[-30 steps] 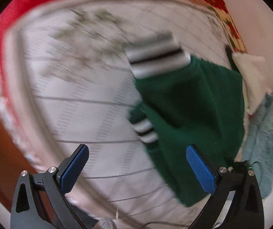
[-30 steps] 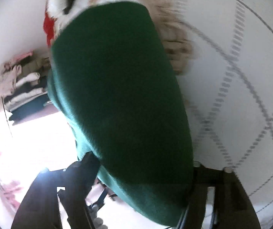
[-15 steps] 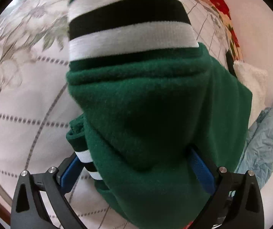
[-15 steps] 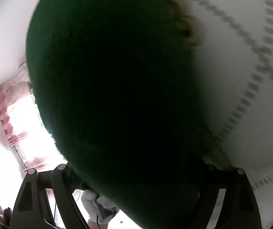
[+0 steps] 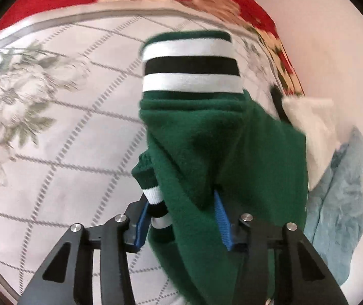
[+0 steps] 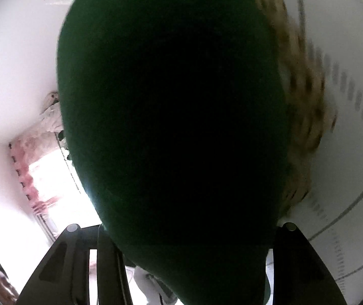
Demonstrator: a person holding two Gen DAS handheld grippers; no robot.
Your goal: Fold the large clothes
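The left gripper (image 5: 181, 218) jaws have just been closing and are now pinching the green sweater (image 5: 222, 152) beside its striped cuff (image 5: 191, 63), above the quilted bedspread (image 5: 54, 152). The right gripper (image 6: 194, 249) jaws have also been closing; green cloth is filling the gap, but whether its pads are pressing I cannot tell. For a clean fold, both grips should be carrying one layer edge together, keeping the sweater taut and clear of the blue garment (image 5: 341, 203) beside it.

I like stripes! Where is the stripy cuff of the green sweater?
In the left wrist view, the striped cuff sits top centre, above the green sweater, over the white quilted bedspread.
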